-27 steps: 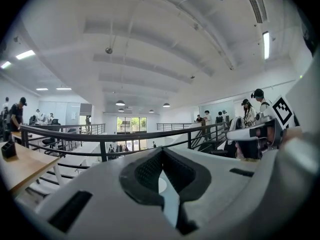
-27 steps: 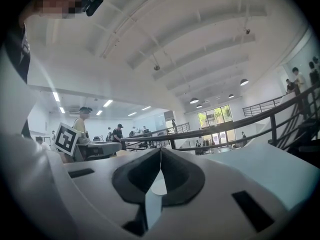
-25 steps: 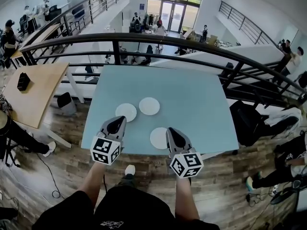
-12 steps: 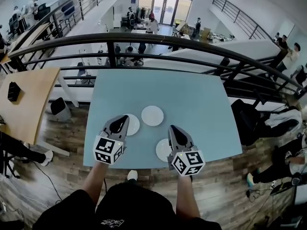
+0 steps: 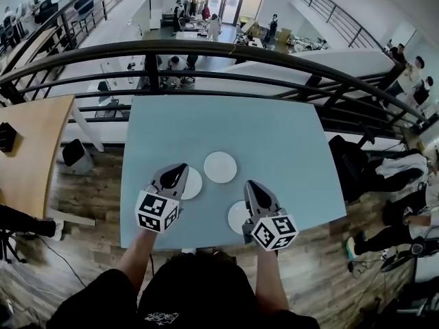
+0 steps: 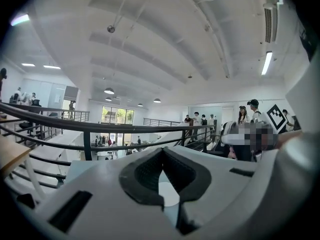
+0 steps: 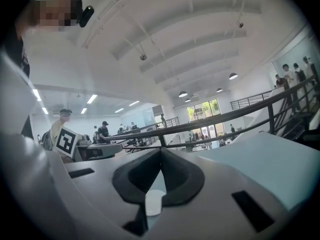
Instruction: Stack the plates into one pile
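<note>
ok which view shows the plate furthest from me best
The head view: the far plate lies whole and uncovered on the blue table. The left gripper view shows only a white patch past its jaws, the right gripper view another; I cannot tell which plates those are.

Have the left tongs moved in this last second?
Yes. The left tongs went forward over the table: their tip was short of the left plate, and now it overlaps that plate.
</note>
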A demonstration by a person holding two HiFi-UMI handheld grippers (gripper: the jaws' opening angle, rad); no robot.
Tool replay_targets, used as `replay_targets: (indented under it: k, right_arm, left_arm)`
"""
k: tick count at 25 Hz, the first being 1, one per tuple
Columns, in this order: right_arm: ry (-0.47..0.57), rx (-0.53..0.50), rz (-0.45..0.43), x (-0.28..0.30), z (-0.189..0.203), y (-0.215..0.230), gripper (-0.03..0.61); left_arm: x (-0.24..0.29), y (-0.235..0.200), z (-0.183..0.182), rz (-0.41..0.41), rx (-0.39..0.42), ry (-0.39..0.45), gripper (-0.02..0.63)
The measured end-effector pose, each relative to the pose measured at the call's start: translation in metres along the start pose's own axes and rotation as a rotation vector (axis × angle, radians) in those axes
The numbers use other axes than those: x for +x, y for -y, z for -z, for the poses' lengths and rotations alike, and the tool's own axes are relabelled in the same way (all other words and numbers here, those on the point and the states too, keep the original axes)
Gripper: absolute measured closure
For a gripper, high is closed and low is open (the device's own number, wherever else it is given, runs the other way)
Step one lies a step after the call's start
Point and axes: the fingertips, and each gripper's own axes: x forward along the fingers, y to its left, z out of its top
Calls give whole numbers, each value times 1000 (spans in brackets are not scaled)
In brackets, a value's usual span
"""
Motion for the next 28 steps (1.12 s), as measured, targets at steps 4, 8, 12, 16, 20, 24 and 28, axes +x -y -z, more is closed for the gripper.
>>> replay_targets:
  k: [4, 8, 12, 16, 20, 24, 28]
  right_arm:
    - [-22, 42, 2, -8, 11, 25, 571]
    - [-61, 54, 26, -13, 28, 49, 571]
    - [-128, 132, 49, -28, 67, 88, 571]
    - [-237, 205, 63, -45, 117, 137, 571]
    - [-348, 242, 74, -62, 162, 162, 571]
    - [-422, 278, 67, -73, 204, 176, 571]
    - [-487, 352, 66, -91, 243, 189, 571]
  left_arm:
    - [13, 15, 20, 33, -46, -40, 604]
    - [27, 20, 52, 88, -102, -117, 606]
    - [44, 47, 92, 184, -192, -214, 604]
    - [73, 91, 140, 276, -269, -336, 604]
    - [88, 120, 189, 299, -328, -435, 604]
    - [93, 136, 233, 304, -377, -530, 604]
    - [94, 154, 270, 306, -395, -633, 604]
